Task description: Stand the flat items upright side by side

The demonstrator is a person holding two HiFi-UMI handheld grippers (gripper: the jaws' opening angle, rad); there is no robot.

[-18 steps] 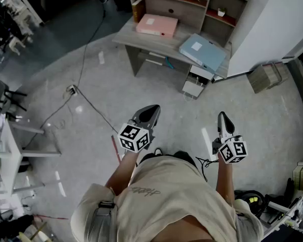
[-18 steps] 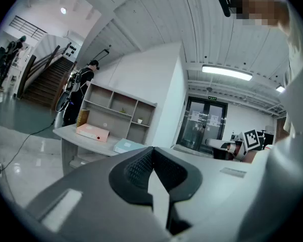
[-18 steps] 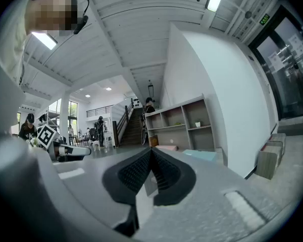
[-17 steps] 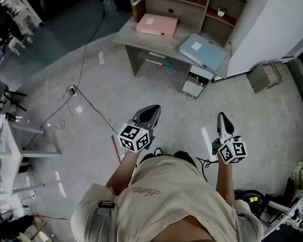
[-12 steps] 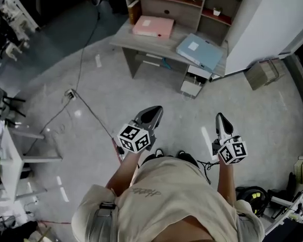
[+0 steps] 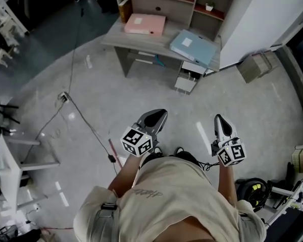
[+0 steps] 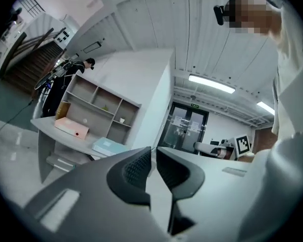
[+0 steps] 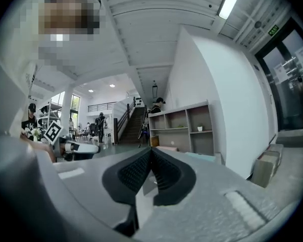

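- Left tongs (image 6: 160, 115): pads together, nothing between them. They are carried low over the floor (image 6: 141, 92), well short of the worktop (image 6: 156, 41), pointing toward it. This is probably a carrying pose while the person walks up.
- Right tongs (image 6: 218, 119): likewise closed and empty, level with the left pair and equally far from the worktop.
- Pink folder (image 6: 144, 23): lies flat on the worktop's left part, in front of the shelf unit (image 6: 189, 1). It is not yet stood up.
- Blue folder (image 6: 193, 46): lies flat and askew on the worktop's right end, apart from the pink one.
- Change from the earlier frames: the worktop has drifted up and left in the head view. Both tongs remain shut, and the folders are unmoved on the worktop.
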